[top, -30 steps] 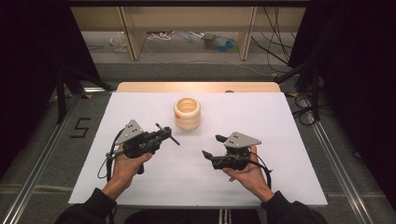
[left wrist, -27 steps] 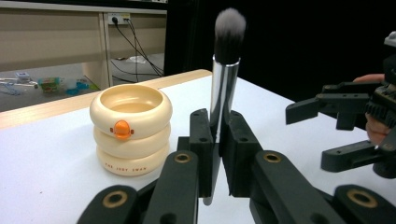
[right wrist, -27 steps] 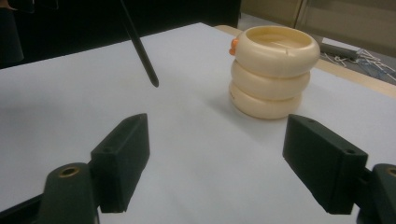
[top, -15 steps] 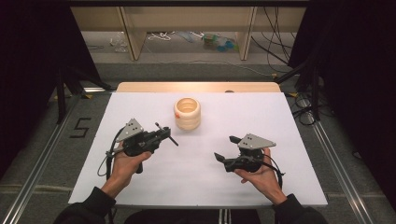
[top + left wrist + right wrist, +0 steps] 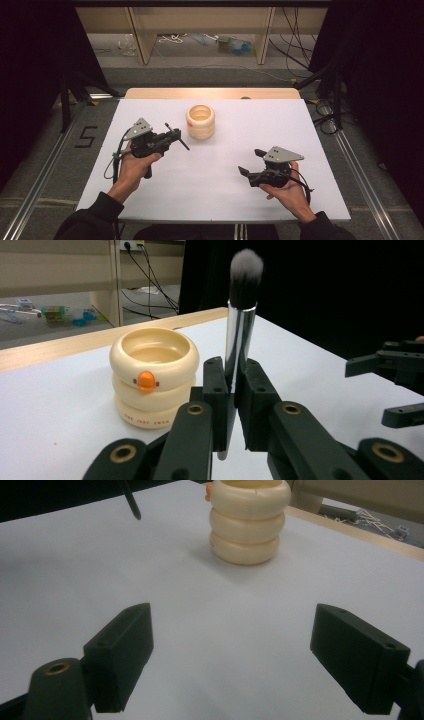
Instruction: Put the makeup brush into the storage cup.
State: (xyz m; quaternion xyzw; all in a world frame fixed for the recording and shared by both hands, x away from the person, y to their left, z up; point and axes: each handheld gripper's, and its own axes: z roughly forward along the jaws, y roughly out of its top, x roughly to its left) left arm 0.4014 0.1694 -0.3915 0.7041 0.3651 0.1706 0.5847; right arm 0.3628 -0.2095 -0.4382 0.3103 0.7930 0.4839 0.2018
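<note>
Left tool (image 5: 230,405): jaws pinching a makeup brush (image 5: 241,320) by its silver handle, bristles up in the left gripper view.
Right tool (image 5: 230,655): jaws spread wide, just been opening, nothing between them.
Holder (image 5: 200,121): cream ringed cup, upright on the white desk (image 5: 215,180), near the brush, not touching.
</note>
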